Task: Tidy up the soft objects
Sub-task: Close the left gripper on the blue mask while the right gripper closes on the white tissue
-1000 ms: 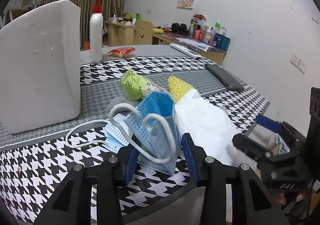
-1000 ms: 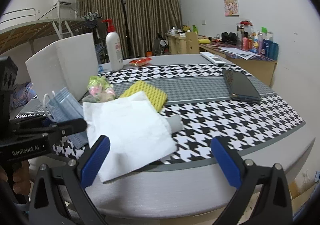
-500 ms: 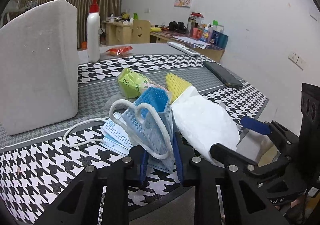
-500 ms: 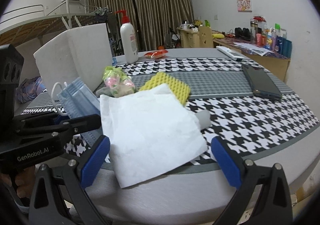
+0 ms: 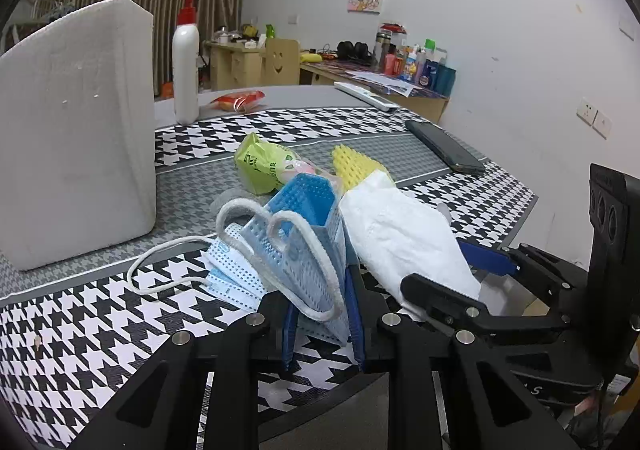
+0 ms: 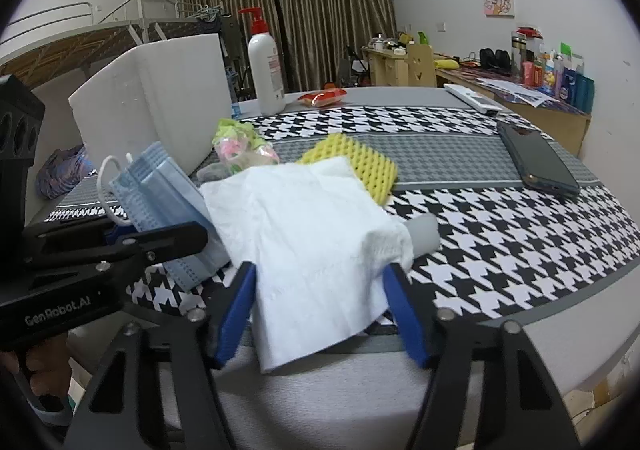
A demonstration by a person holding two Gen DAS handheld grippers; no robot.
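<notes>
Your left gripper [image 5: 320, 324] has just clamped on the blue face mask [image 5: 308, 250]; your right gripper [image 6: 320, 314] has narrowed around the white tissue [image 6: 316, 234] but isn't yet pinching, so both are nearly ready to lift.

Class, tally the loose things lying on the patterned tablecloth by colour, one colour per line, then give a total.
Blue: 1, the stack of face masks
White: 1, the tissue
Yellow: 1, the sponge
Green: 1, the packet
Black: 1, the phone
Total: 5
</notes>
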